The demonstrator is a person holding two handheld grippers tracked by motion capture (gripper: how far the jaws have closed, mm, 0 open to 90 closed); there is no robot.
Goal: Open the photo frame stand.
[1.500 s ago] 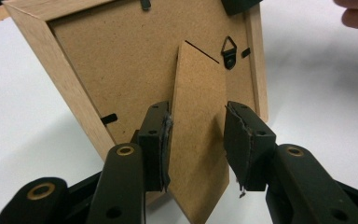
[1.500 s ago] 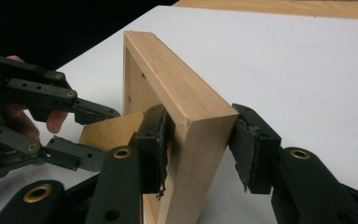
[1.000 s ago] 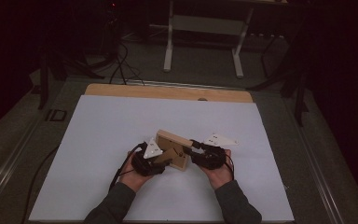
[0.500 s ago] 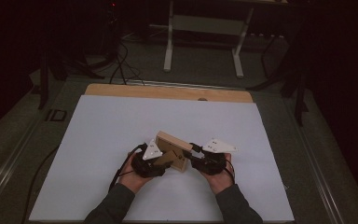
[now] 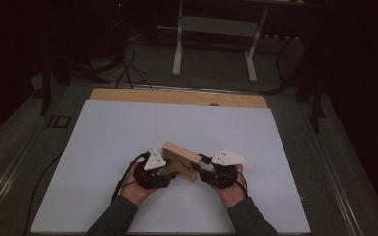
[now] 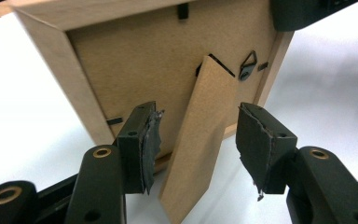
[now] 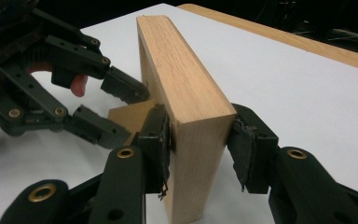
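Wooden picture frame [image 7: 186, 107]: upright, clamped edgewise between right gripper [image 7: 198, 151] pads. Stiff, light; glass likely fragile. Cardboard easel leg [image 6: 196, 140] flimsy, between parted, just-opening left gripper [image 6: 196, 149] jaws, untouched.

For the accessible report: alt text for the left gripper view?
The back of a wooden picture frame stands on a white table, its cardboard stand swung out between the left gripper's open fingers, which do not touch it.

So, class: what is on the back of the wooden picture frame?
On the back of the picture frame sit a brown backing board, a fold-out cardboard stand, a metal hanging hook and small black clips. The stand covers part of the board.
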